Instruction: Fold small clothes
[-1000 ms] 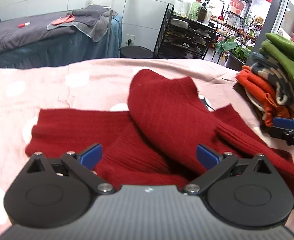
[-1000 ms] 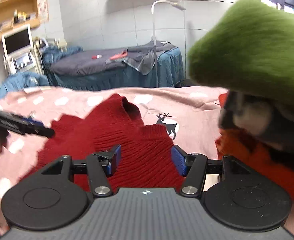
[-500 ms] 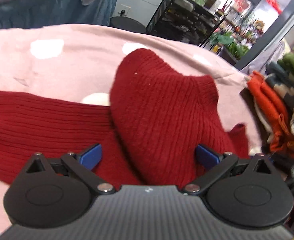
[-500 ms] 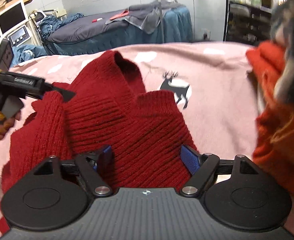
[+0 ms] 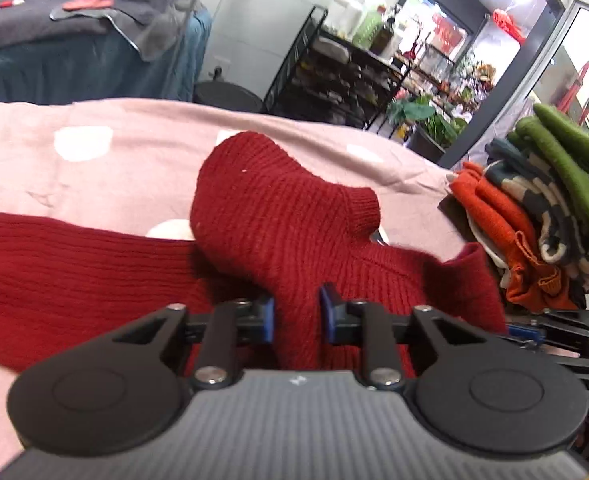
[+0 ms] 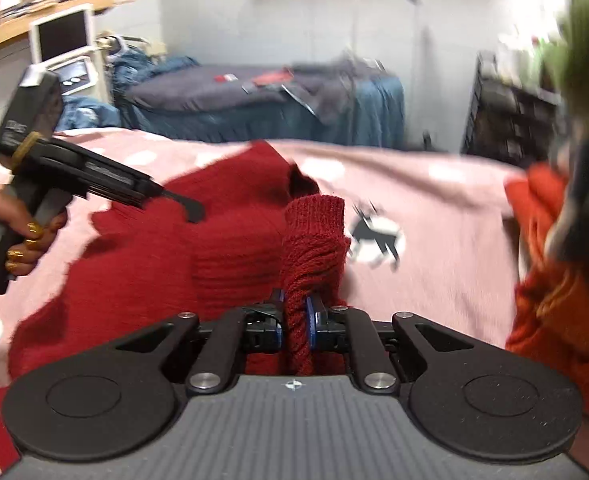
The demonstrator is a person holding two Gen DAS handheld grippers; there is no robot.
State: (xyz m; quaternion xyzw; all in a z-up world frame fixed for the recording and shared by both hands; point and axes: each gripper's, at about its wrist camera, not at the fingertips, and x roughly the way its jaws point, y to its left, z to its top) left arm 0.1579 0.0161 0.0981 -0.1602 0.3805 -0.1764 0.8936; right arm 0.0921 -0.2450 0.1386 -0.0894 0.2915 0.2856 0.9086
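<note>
Knitwear, soft and limp: the red sweater (image 5: 278,216) is being pinched by closing left gripper (image 5: 296,316) and right gripper (image 6: 293,322), at near bunched folds.

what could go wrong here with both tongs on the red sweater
1. The right tongs are closing on a bunched, rope-like part of the red sweater; thick knit could slip out once pulled.
2. The left tongs are closing on a loose fold, so lifting may drag the layers under it and spoil the fold.
3. The clothes stack sits close beside the sweater; a swing that way could topple it.
</note>
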